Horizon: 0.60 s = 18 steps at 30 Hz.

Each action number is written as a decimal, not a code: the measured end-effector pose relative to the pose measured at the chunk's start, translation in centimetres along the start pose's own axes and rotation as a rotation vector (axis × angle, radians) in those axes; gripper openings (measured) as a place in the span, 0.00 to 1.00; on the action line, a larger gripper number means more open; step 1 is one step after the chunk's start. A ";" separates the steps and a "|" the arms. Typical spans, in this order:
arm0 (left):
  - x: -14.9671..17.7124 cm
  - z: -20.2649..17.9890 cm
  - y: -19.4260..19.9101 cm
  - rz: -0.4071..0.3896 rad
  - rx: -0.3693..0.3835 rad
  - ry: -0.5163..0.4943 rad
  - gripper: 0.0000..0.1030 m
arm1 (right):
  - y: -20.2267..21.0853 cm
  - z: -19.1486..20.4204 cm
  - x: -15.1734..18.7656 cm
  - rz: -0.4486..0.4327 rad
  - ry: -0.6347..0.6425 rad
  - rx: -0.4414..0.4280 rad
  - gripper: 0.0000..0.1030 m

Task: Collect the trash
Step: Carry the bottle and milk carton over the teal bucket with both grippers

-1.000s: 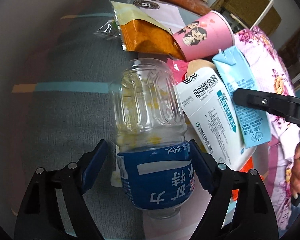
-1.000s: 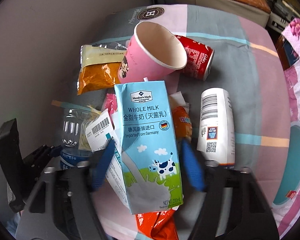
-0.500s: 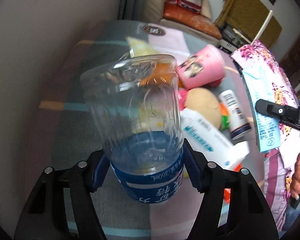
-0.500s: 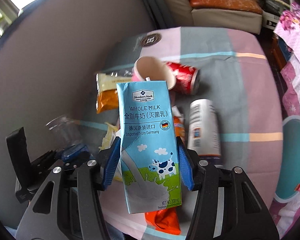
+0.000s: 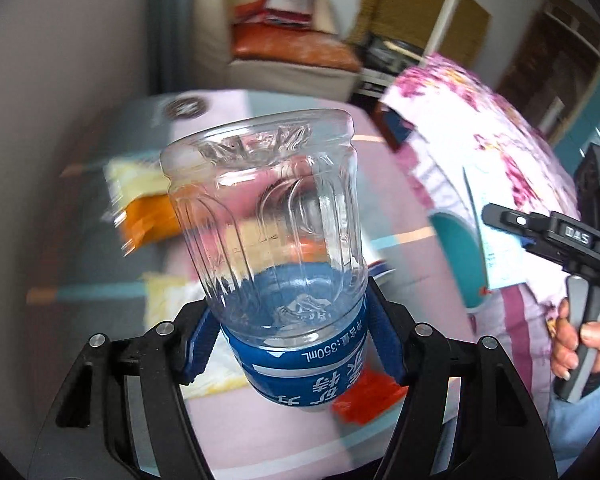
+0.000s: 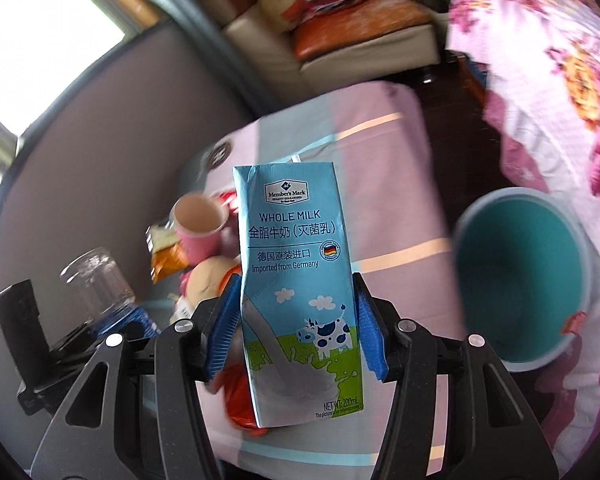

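Observation:
My left gripper [image 5: 296,344] is shut on a clear plastic bottle [image 5: 276,220] with a blue label, held base forward above the table. The bottle also shows in the right wrist view [image 6: 96,284]. My right gripper [image 6: 296,336] is shut on a light blue milk carton [image 6: 296,280], held upright above the table. The carton's edge shows in the left wrist view [image 5: 488,240]. More trash lies on the striped tablecloth [image 6: 380,152]: a pink paper cup [image 6: 198,220], an orange-yellow snack bag [image 5: 148,216] and an orange wrapper [image 5: 364,400].
A teal bin [image 6: 524,288] stands at the right of the table, open side toward me. A floral pink cloth [image 6: 560,80] lies beyond it. A sofa with cushions [image 6: 340,32] is at the back. A grey wall is on the left.
Both grippers closed on their objects and lifted them off the table, pulling back. The bottle and carton now stand clear of the pile. The teal bin has come into the right view.

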<state>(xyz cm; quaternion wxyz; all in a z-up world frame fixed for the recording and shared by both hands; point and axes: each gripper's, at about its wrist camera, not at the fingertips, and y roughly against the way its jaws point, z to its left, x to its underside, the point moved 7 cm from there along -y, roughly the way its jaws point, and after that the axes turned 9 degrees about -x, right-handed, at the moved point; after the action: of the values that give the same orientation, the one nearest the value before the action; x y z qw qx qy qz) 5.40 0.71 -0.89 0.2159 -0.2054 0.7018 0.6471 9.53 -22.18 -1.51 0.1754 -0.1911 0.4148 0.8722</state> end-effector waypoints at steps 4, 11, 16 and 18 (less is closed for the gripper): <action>-2.1 -7.2 -0.7 -0.009 0.057 -0.116 0.66 | 3.4 -4.4 -0.9 -0.090 -0.067 0.041 0.50; -3.8 -18.3 -6.3 0.063 0.132 -0.247 0.66 | 8.5 -13.2 -1.0 -0.198 -0.183 0.149 0.50; -2.9 -24.3 -10.8 0.125 0.155 -0.324 0.66 | 9.6 -18.8 0.5 -0.196 -0.265 0.206 0.50; -2.6 -26.2 -12.4 0.142 0.161 -0.361 0.66 | 10.0 -20.7 1.1 -0.197 -0.299 0.214 0.50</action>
<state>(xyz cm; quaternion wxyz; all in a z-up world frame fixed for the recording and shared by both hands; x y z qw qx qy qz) 13.57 -26.34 -7.76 0.3078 -0.0182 0.7140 0.6286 7.82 -44.34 -7.56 0.3386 -0.0794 0.4536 0.8205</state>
